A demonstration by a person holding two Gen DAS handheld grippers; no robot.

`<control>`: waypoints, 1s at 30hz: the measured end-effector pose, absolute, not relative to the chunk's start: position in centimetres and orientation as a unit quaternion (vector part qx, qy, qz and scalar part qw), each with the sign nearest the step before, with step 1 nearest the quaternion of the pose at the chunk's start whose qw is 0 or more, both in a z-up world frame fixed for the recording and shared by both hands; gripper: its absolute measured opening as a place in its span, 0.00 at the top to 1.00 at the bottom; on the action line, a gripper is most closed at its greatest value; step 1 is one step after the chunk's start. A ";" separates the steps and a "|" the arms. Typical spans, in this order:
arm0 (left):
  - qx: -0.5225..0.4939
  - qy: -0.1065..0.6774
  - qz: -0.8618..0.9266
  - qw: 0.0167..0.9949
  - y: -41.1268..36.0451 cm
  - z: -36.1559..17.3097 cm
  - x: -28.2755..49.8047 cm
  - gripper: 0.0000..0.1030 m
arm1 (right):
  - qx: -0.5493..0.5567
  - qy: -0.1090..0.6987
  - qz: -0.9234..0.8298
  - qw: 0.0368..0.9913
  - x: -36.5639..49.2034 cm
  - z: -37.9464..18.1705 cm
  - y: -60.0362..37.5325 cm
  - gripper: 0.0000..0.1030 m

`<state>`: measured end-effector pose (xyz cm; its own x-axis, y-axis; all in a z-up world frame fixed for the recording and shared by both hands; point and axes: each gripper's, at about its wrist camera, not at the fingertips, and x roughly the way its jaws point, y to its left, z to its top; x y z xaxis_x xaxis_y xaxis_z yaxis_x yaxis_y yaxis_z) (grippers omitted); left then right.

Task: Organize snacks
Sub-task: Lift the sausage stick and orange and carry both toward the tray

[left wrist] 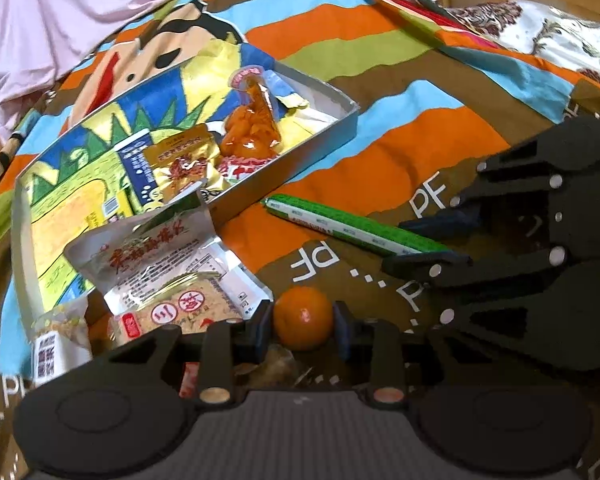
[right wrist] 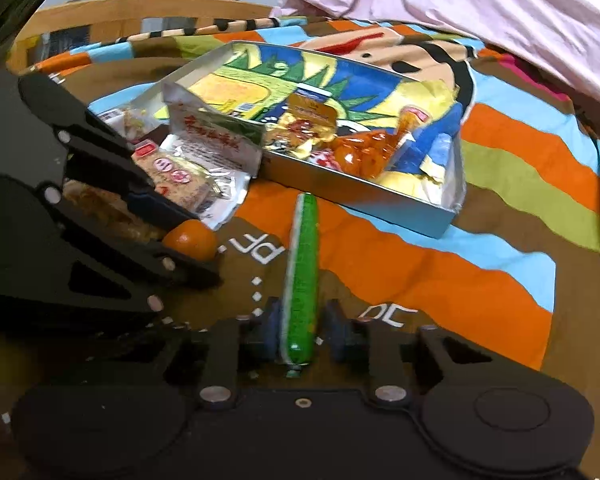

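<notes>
Nearest in the left wrist view, the left tool (left wrist: 303, 322) has its jaws set about a small round orange mandarin (left wrist: 303, 317), both pads touching the fruit's sides, so it grips the fruit just above the striped, cartoon-printed bedspread (left wrist: 400, 160). In the right wrist view the right tool (right wrist: 299, 330) stands with its jaws around the near end of a long green-and-white wrapped stick snack (right wrist: 302, 276), which lies flat on the bedspread; one pad looks to touch the wrapper, while a narrow gap shows at the other, so the jaws are narrow but I cannot tell whether they clamp. Just beyond the mandarin lies a silvery foil packet with red lettering (left wrist: 168, 256), with a pale clear-wrapped biscuit bar (left wrist: 180, 312) upon it. Farther back sits a shallow rectangular tin box with a bright dinosaur drawing inside (left wrist: 342, 120), holding a golden foil sachet (left wrist: 184, 160) and a clear pouch of orange-glazed meat (left wrist: 252, 128). Behind all is pink cloth (left wrist: 80, 0).
</notes>
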<state>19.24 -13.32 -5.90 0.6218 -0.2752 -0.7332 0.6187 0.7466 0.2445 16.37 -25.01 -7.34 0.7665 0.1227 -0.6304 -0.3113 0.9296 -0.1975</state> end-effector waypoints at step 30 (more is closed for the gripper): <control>0.123 0.301 -0.201 0.924 -7.1 1.4 12.9 0.67 | -0.221 0.181 0.110 0.952 6.4 -1.6 -20.6 0.82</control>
<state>12.91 -7.12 1.37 0.7377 -0.2981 -0.6058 0.4463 0.8885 0.1063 6.38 -20.55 -1.57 0.9100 0.1295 -0.3938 -0.2897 0.8782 -0.3805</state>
